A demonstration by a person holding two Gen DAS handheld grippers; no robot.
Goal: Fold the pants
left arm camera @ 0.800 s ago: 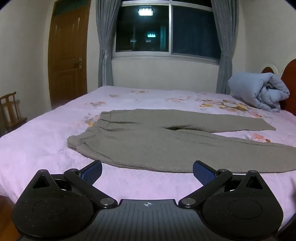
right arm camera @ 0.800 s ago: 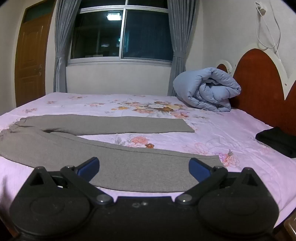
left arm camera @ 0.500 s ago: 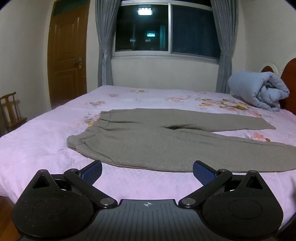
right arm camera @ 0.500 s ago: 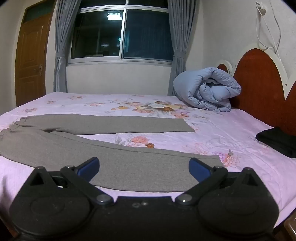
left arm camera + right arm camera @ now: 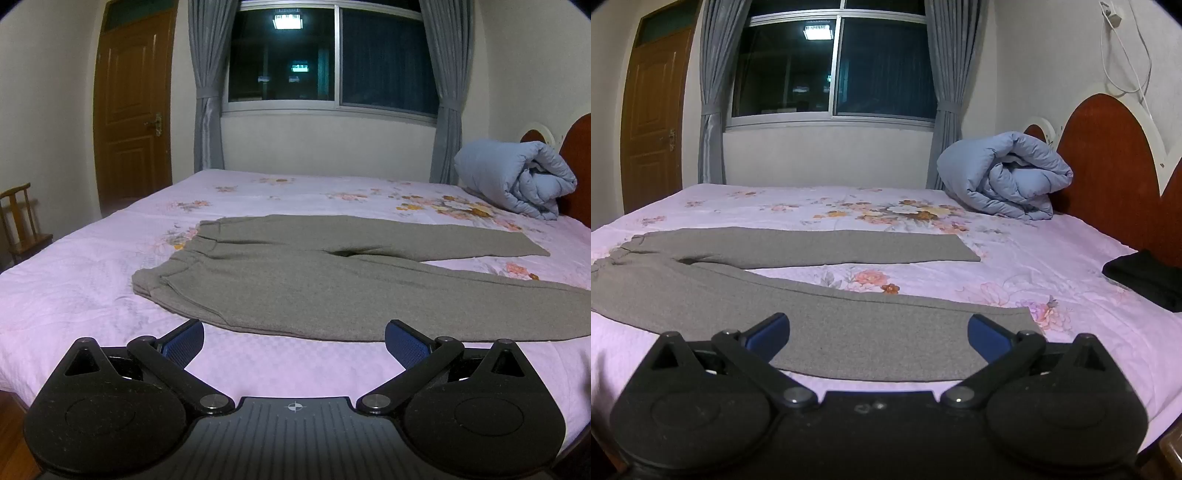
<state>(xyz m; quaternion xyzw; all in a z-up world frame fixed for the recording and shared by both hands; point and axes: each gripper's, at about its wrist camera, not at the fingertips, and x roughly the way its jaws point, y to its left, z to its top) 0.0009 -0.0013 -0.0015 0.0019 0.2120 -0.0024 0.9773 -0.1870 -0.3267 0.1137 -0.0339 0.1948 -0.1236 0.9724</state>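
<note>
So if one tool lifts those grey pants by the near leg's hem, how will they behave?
Probably floppy: the grey pants lie flat and follow the bed, so a lifted hem would likely sag and trail the rest. The knit looks thick and matte, so it should grip rather than slip. They may drag on the sheet rather than slide freely. Both tools are open and hold nothing.

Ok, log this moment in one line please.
stage: pre-grasp | pants: flat on bed, legs spread, unfolded | left gripper: open, empty | right gripper: open, empty, over near leg
</note>
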